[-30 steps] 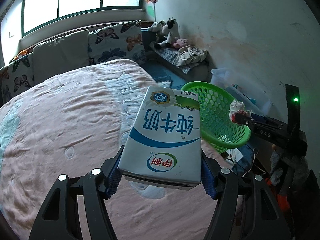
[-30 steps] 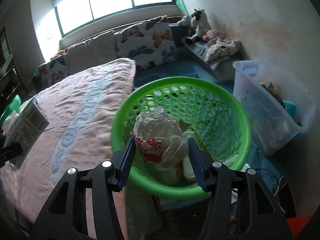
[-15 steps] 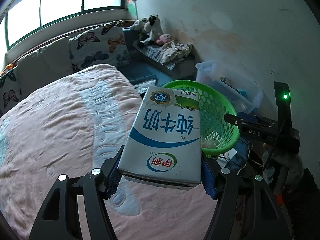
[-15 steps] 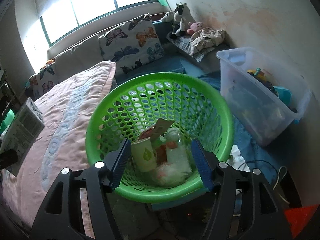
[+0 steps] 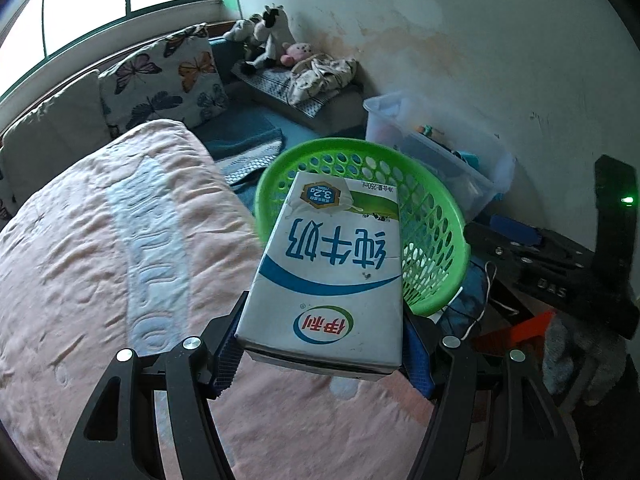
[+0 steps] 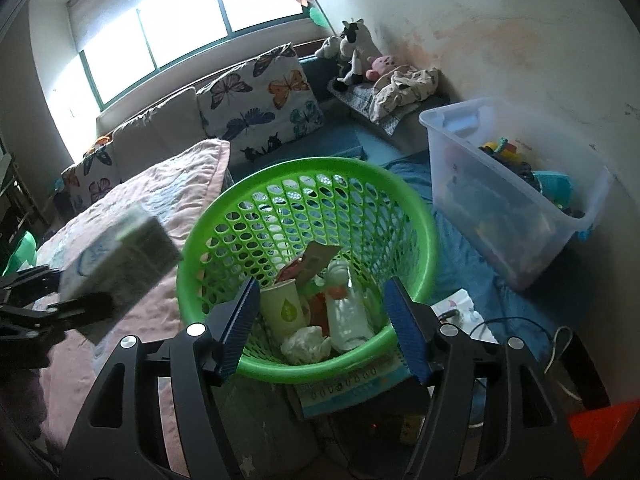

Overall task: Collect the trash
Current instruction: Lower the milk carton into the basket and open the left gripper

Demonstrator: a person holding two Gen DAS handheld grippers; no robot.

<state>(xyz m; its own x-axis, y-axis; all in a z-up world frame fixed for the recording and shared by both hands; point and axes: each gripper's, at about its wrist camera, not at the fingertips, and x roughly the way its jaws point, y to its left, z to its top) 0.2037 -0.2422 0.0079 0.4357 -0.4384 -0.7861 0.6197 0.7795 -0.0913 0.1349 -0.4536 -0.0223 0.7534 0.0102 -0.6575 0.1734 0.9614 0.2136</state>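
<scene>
The left gripper [image 5: 322,354], angled down, clamps the milk carton [image 5: 332,272] at the green basket [image 5: 436,300] rim, while the right gripper [image 6: 322,330] fingers have just been opening, empty above it.

Motion-blurred milk carton [image 6: 116,256] at left; basket [image 5: 440,280] floor hidden behind that carton.

basket [image 6: 224,236] on floor just right of bed [image 5: 100,240], cup [image 6: 286,312], bottle [image 6: 346,316], crumpled paper [image 6: 304,342] inside it, storage bin [image 6: 516,204] further right by wall, butterfly cushions [image 6: 260,104] behind, milk carton [image 5: 332,264] possibly above basket's near-left rim
</scene>
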